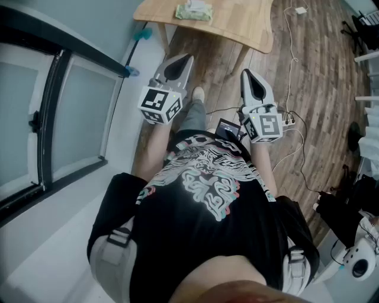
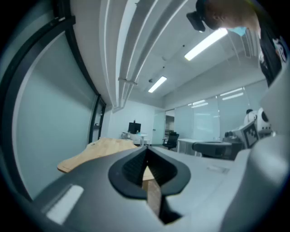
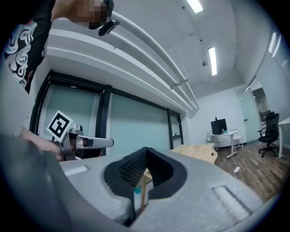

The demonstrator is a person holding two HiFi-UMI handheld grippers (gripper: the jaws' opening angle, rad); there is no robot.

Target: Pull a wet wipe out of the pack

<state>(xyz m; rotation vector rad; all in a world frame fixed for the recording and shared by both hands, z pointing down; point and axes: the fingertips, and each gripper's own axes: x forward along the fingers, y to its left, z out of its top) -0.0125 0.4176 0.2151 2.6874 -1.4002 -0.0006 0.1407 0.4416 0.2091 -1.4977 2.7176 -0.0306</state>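
The wet wipe pack (image 1: 194, 10), pale green, lies on the light wooden table (image 1: 243, 26) ahead of me, at the top of the head view. Both grippers are held level at my waist, well short of the table. My left gripper (image 1: 179, 61) is shut with nothing in it; its jaws meet at the tip (image 2: 146, 152). My right gripper (image 1: 247, 75) is shut and empty too, tips together (image 3: 145, 152). Each gripper view shows the table edge (image 2: 100, 150) (image 3: 195, 152) beyond the jaws. The pack does not show in either of them.
A glass partition with a black frame (image 1: 56, 118) runs along the left. Cables and a power strip (image 1: 290, 121) lie on the wood floor at my right. An office chair (image 1: 361, 26) stands far right, and a white device (image 1: 358, 263) sits at lower right.
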